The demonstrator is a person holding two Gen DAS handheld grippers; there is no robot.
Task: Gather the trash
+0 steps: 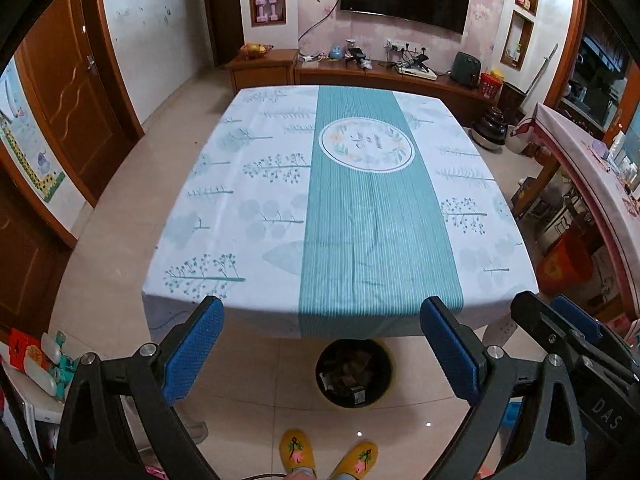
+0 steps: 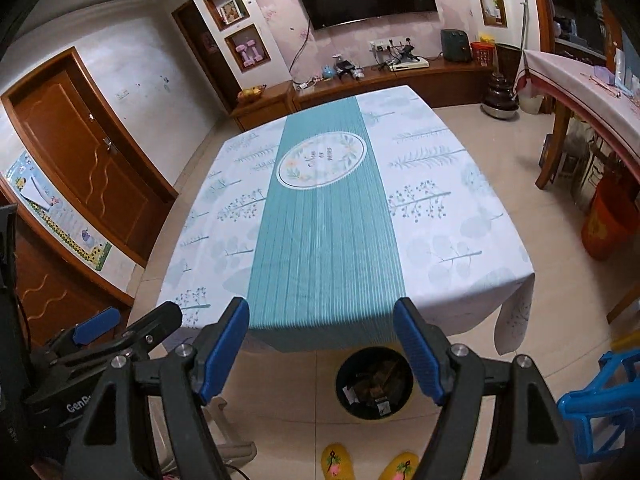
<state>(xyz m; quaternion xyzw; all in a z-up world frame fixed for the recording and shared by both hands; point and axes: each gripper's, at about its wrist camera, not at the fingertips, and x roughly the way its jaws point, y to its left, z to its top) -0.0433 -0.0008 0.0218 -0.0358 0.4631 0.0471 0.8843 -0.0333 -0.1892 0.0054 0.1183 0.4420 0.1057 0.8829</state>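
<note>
Both hand-held grippers, left (image 1: 322,344) and right (image 2: 322,350), gape empty | above cloth-covered desk (image 1: 248,200) | trash bin (image 1: 354,372) on floor below

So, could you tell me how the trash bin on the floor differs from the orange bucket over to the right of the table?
The trash bin is black, while the orange bucket is bright orange with a printed pattern. The trash bin stands in the open at the table's near edge, by the person's slippers; the orange bucket is tucked under the pink-clothed side table. The bin's contents show as dark scraps and wrappers; the bucket's inside is hidden. Both are round and stand upright on the tiled floor.
</note>
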